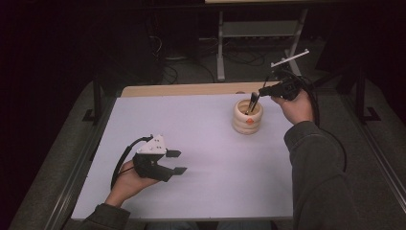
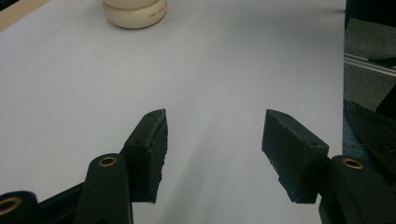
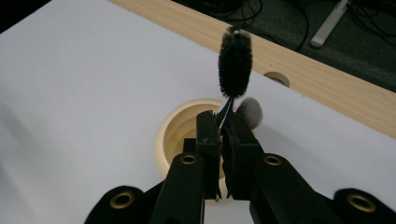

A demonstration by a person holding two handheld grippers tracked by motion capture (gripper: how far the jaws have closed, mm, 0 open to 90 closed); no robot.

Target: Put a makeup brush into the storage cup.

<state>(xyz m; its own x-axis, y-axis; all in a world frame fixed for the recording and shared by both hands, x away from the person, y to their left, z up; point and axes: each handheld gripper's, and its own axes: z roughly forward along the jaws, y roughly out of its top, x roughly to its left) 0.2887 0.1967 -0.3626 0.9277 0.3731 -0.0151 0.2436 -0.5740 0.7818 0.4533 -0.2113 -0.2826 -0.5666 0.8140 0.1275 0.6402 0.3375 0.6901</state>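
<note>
Two grippers here: right gripper (image 3: pixel 223 140) pinching a black brush (image 3: pixel 235 61) over the cream holder (image 1: pixel 248 116), left gripper (image 2: pixel 212 140) wide open above the table (image 1: pixel 201 143).

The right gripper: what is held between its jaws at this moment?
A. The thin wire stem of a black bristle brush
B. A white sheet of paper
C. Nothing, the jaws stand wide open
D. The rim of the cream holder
A: the right gripper has its jaws closed on the wire stem of the black bristle brush, above the cream holder.
</note>
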